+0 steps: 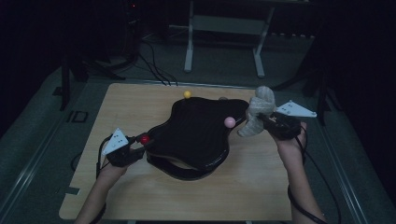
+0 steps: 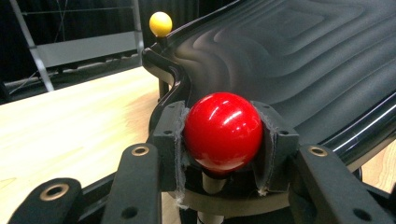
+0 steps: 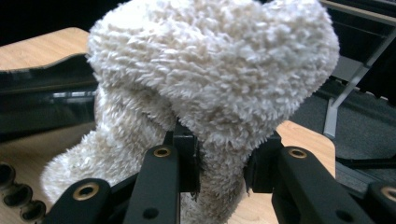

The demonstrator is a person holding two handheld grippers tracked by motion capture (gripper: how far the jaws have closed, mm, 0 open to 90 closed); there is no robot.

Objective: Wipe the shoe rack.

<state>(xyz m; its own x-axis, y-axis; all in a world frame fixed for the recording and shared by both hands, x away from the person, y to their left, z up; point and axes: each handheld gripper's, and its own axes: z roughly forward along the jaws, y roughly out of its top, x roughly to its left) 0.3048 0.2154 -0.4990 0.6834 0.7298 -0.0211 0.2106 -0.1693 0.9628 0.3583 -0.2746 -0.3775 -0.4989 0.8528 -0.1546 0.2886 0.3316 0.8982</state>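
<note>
Cloth (image 3: 210, 70) — right gripper (image 3: 219, 163) level

High view looks down on my table (image 1: 140, 196); my left camera sits close at nine o'clock, sharing the black tray (image 1: 196, 130) (image 2: 303, 60).

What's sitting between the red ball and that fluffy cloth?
In the high view, the black tray spans that stretch between the red ball and the fluffy cloth, with a pink ball at its cloth-side edge.
</note>
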